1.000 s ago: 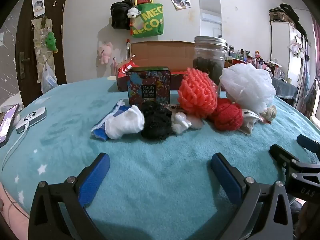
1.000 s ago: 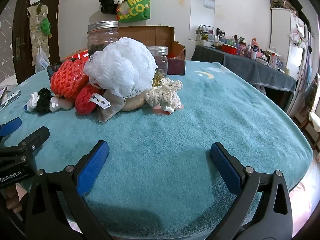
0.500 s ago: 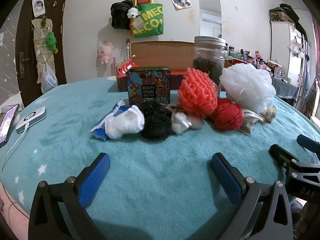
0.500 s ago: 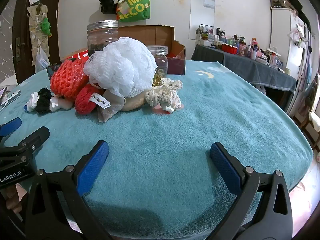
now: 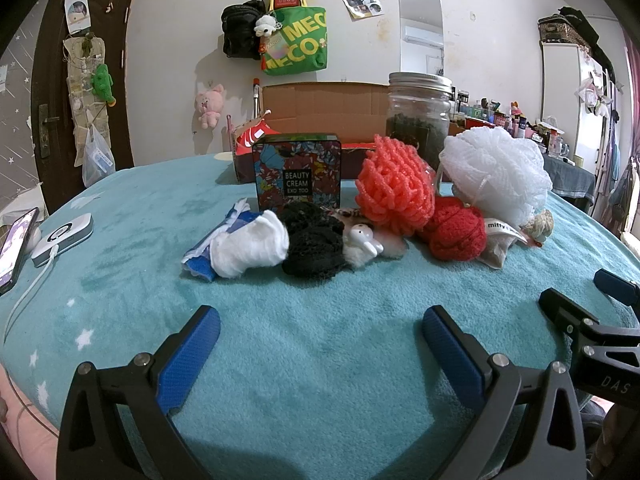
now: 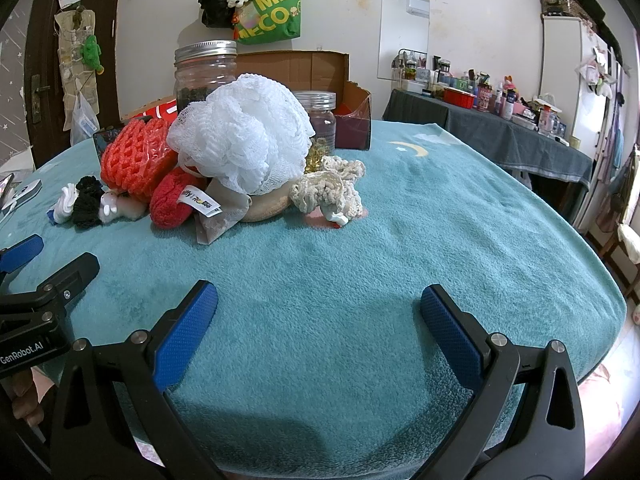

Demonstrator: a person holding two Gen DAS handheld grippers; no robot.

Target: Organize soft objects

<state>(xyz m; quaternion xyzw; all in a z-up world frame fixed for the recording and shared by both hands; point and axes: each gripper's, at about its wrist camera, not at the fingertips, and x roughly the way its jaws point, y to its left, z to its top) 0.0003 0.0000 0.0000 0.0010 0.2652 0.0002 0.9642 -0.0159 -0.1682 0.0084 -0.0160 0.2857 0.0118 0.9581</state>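
Observation:
A row of soft things lies across the teal blanket: a white sock (image 5: 250, 248) on a blue cloth, a black mesh ball (image 5: 314, 242), a small white plush (image 5: 362, 240), an orange net sponge (image 5: 394, 188), a red knit ball (image 5: 456, 234) and a white bath pouf (image 5: 496, 178). In the right wrist view the pouf (image 6: 244, 136) tops the heap beside a cream crochet piece (image 6: 328, 190). My left gripper (image 5: 318, 330) stands open, short of the black ball. Nothing sits between the fingers of my open right gripper (image 6: 318, 308), which is in front of the crochet piece.
A patterned tin (image 5: 298, 172), a glass jar (image 5: 418, 116) and a cardboard box (image 5: 320, 106) stand behind the soft things. A phone (image 5: 16, 246) and a white charger (image 5: 62, 234) lie at the left edge. A smaller jar (image 6: 318, 120) stands behind the pouf.

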